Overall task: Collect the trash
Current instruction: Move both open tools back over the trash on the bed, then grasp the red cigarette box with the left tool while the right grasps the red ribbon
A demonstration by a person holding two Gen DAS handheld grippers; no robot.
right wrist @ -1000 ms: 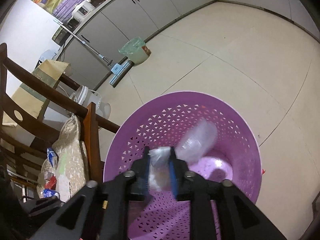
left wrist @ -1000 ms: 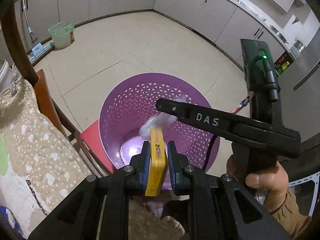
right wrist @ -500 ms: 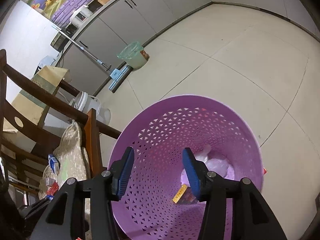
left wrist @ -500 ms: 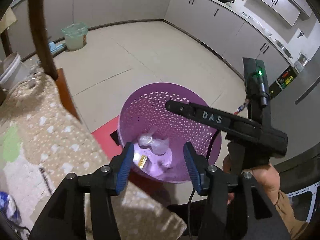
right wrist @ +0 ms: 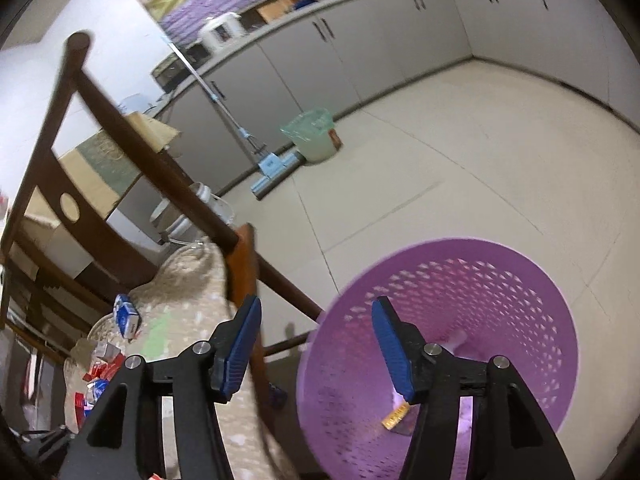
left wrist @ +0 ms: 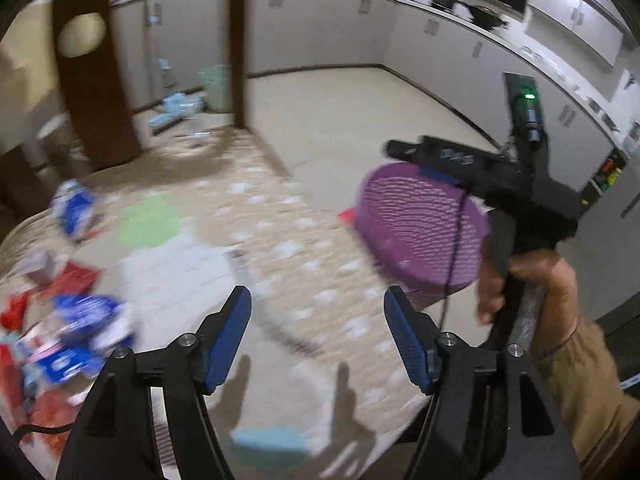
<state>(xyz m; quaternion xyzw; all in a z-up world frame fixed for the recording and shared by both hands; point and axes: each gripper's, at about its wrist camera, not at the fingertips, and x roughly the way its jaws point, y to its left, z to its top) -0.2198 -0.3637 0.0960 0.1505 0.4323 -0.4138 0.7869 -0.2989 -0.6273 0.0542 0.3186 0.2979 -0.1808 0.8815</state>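
Hovering over a cushion [left wrist: 280, 240] with a beige, white-dotted cover, the left tongs [left wrist: 318, 340] stand spread with nothing between their blue pads; their jaws have just been opening. The left wrist view is heavily blurred, but a scatter of red, blue and white wrappers [left wrist: 76, 340] shows on the cushion at the left, with one blue and white packet [left wrist: 72, 210] lying apart from the heap, farther up the cushion. To the right sits the purple perforated basket [left wrist: 420, 232], and in front of it a hand [left wrist: 528, 284] grips the handle of the right tongs [left wrist: 400, 151]. In the right wrist view the right tongs [right wrist: 316, 344] are likewise spread and empty, their jaws also having just been opening, poised over the near rim of the basket [right wrist: 520, 280]. Inside, at the bottom, lies a yellow packet [right wrist: 394, 418] beside some pale crumpled plastic [right wrist: 456, 340]. A dark wooden chair back [right wrist: 132, 152] rises at the left, above the cushion [right wrist: 188, 288] carrying the wrappers [right wrist: 100, 368].
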